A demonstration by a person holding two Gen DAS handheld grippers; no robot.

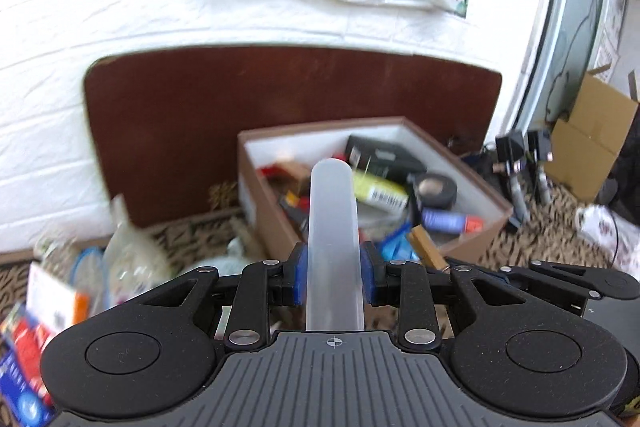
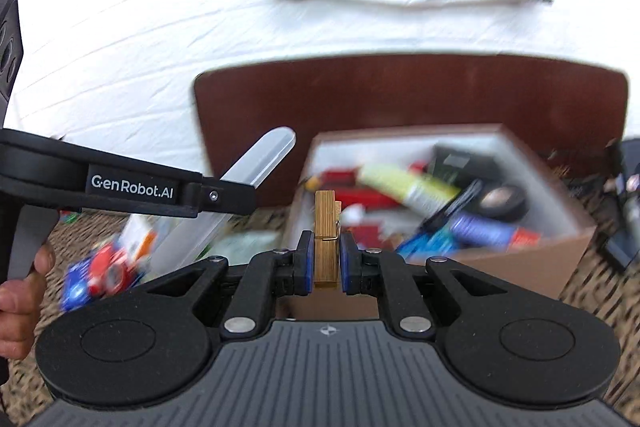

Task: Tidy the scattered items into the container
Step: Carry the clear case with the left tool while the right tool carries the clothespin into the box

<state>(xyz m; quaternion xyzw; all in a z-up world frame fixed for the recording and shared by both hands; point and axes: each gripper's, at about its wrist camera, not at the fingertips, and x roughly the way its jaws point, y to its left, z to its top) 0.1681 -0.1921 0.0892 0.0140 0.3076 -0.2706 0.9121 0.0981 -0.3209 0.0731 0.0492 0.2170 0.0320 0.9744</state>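
Note:
My left gripper [image 1: 334, 277] is shut on a long translucent white plastic case [image 1: 332, 227], held above the near left side of the brown cardboard box [image 1: 492, 205]. The case also shows in the right wrist view [image 2: 260, 159], sticking out of the left gripper [image 2: 224, 197]. My right gripper [image 2: 326, 263] is shut on a wooden clothespin [image 2: 326, 227], held upright over the near left edge of the box [image 2: 572, 239]. The box holds several items: a yellow-green pack [image 1: 380, 189], black tape roll [image 1: 434, 189], a purple tube [image 1: 444, 221].
Loose items lie on the patterned carpet at left: a clear bag [image 1: 132, 259], a white and orange pack [image 1: 56, 303], a red and blue pack [image 2: 100, 277]. A dark brown board [image 1: 280, 95] stands behind the box against a white bed. Cardboard and chargers sit at right [image 1: 588, 143].

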